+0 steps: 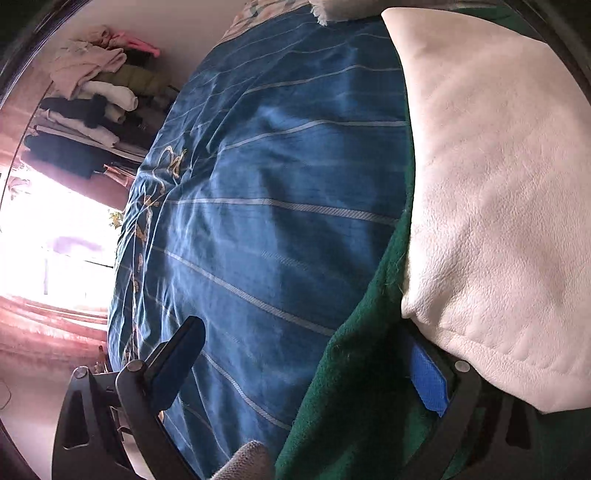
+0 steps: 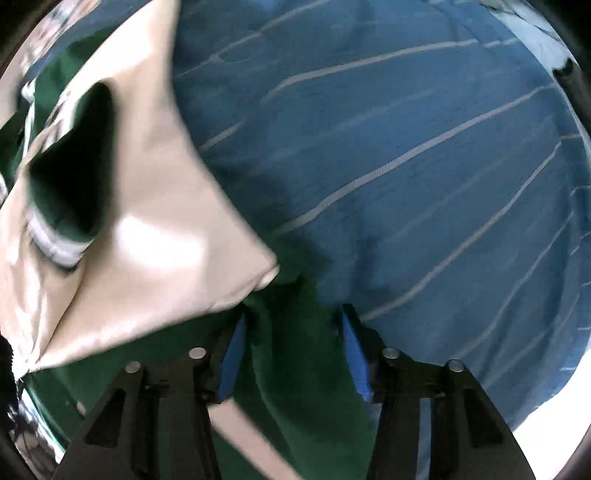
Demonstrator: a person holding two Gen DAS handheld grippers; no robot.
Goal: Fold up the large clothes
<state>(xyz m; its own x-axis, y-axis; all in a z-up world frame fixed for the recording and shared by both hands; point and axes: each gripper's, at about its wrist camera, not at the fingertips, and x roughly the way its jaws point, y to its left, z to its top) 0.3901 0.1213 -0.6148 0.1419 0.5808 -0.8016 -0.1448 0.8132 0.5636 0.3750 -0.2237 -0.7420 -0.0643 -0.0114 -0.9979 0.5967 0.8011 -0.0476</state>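
A dark green jacket (image 1: 343, 387) with cream leather sleeves (image 1: 498, 184) lies on a blue striped bedspread (image 1: 277, 184). In the left wrist view my left gripper (image 1: 306, 365) stands wide open at the jacket's edge. Its right finger's blue pad (image 1: 428, 380) sits under the cream sleeve, against the green cloth. In the right wrist view my right gripper (image 2: 293, 360) points down at the bed with its jaws apart. A fold of green jacket cloth (image 2: 295, 398) lies between the blue pads (image 2: 232, 362), and I see no pinch on it. The cream sleeve (image 2: 147, 221) spreads to the left.
A heap of stacked clothes (image 1: 92, 85) fills shelves at the far left, above a bright window (image 1: 55, 240) and pink curtain (image 1: 48, 325). A patterned pillow edge (image 1: 258, 11) shows at the bed's far end. The bedspread (image 2: 406, 147) stretches right of the jacket.
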